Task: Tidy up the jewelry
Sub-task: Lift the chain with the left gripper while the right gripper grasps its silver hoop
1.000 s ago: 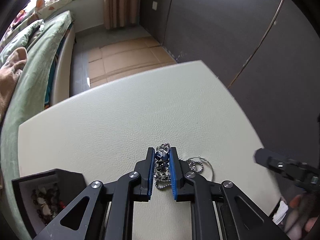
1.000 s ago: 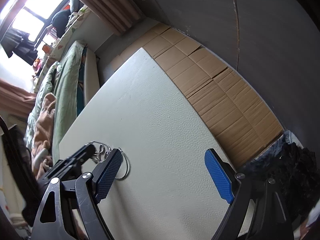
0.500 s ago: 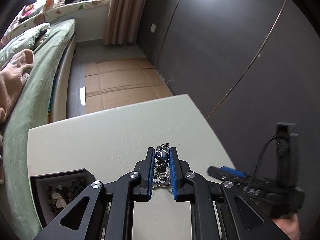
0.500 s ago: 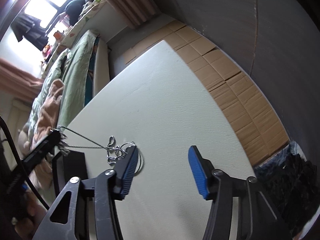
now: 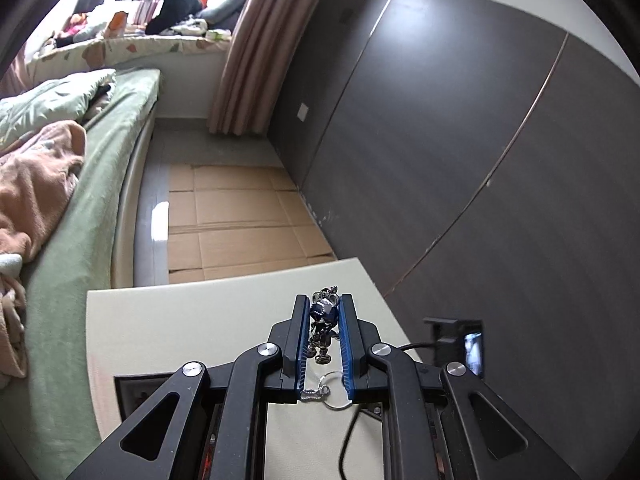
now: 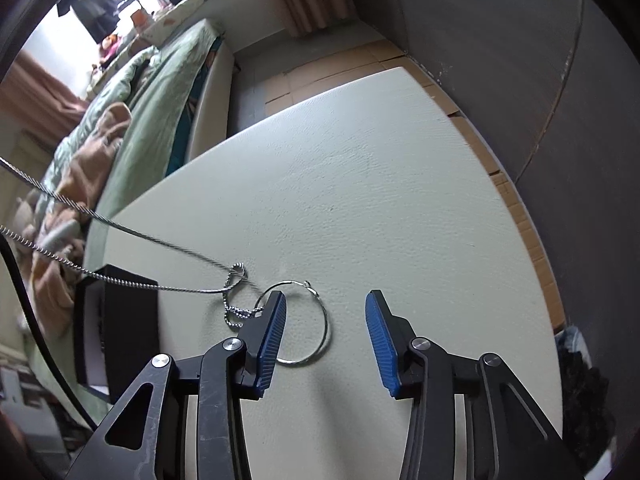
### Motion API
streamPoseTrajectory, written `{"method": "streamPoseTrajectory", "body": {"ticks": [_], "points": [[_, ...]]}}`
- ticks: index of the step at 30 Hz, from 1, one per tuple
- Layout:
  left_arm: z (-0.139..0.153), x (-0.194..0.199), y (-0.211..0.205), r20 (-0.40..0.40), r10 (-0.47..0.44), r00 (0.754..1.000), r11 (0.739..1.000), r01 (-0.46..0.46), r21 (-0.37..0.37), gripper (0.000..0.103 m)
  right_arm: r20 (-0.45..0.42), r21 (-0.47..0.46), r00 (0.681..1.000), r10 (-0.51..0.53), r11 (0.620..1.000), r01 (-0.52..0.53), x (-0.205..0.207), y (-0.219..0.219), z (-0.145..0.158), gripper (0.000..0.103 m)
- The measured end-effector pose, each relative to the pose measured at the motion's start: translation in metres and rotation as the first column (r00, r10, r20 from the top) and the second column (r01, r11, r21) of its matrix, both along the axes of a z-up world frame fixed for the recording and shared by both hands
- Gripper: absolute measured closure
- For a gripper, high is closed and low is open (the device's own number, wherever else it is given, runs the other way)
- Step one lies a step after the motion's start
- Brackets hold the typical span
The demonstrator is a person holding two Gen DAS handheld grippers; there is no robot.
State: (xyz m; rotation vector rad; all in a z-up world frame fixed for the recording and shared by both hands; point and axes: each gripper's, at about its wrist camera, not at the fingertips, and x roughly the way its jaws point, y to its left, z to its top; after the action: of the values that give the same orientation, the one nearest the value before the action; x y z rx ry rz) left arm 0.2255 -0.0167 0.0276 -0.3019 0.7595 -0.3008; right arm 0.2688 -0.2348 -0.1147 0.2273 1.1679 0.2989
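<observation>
1. Untangling is the step in hand, as I judge it: the left gripper (image 5: 325, 334) is clamped narrow on a bunched silver chain with a dark blue pendant (image 5: 322, 312), at the lower middle of the left wrist view, lifted clear of the pale cream textured tabletop (image 6: 380, 184).
2. From that bunch two taut strands of the silver chain run out of the left edge of the right wrist view down to a knot (image 6: 236, 280) lying on the table at centre left.
3. A thin silver hoop ring (image 6: 326, 326) lies flat on the table, caught up with the knot or just beside it; which, I cannot tell.
4. The right gripper (image 6: 326, 336) stands half open and has just been closing. The hoop lies partly between its jaws, but the blue pads (image 6: 272, 336) do not press on it yet.
5. To do this well, pin the hoop first, low and flat, so it cannot skid.
6. Keep the left pull gentle and steady, or the knot may tighten.
7. The black open box (image 6: 116, 328) waits at the lower left for the freed pieces.
</observation>
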Motion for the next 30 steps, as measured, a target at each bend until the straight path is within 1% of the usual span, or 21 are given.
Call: {"method": "streamPoseTrajectory", "body": {"ticks": [5, 13, 15, 16, 17, 19, 24, 27, 30], "points": [[0.009, -0.005, 0.011, 0.023, 0.009, 1.0, 1.0, -0.008, -0.021, 0.088, 0.019, -0.046, 1.0, 0.022, 0.999, -0.021, 0.002, 0.01, -0.001, 0.061], [0.02, -0.013, 0.019, 0.049, 0.013, 0.999, 0.999, -0.011, -0.041, 0.088, 0.074, -0.125, 0.996, 0.059, 0.991, -0.049, 0.003, 0.025, -0.001, 0.062], [0.021, -0.013, 0.019, 0.052, 0.015, 0.999, 0.999, -0.013, -0.04, 0.088, 0.095, -0.183, 0.992, 0.082, 0.981, -0.063, 0.001, 0.032, -0.001, 0.073], [0.021, -0.013, 0.019, 0.052, 0.015, 0.999, 0.999, -0.013, -0.04, 0.088, 0.099, -0.203, 0.991, 0.088, 0.977, -0.067, 0.001, 0.033, -0.001, 0.088], [0.022, -0.013, 0.019, 0.053, 0.016, 0.998, 0.999, -0.014, -0.04, 0.088, 0.097, -0.208, 0.991, 0.096, 0.975, -0.075, 0.001, 0.034, -0.001, 0.096], [0.024, -0.013, 0.019, 0.053, 0.019, 0.998, 0.999, -0.016, -0.04, 0.088, 0.089, -0.186, 0.992, 0.09, 0.98, -0.073, 0.003, 0.029, -0.001, 0.098], [0.038, -0.016, 0.019, 0.074, 0.027, 0.997, 0.999, -0.024, -0.036, 0.088, 0.028, -0.059, 0.999, 0.044, 0.997, -0.042, 0.004, 0.01, -0.003, 0.099], [0.053, -0.021, 0.019, 0.097, 0.029, 0.995, 0.999, -0.026, -0.037, 0.088, 0.023, -0.047, 0.999, 0.032, 0.998, -0.031, 0.002, 0.004, -0.001, 0.099], [0.067, -0.025, 0.018, 0.119, 0.031, 0.992, 0.999, -0.029, -0.019, 0.088, 0.019, -0.011, 1.0, 0.022, 1.0, -0.021, -0.001, 0.001, -0.001, 0.099]]}}
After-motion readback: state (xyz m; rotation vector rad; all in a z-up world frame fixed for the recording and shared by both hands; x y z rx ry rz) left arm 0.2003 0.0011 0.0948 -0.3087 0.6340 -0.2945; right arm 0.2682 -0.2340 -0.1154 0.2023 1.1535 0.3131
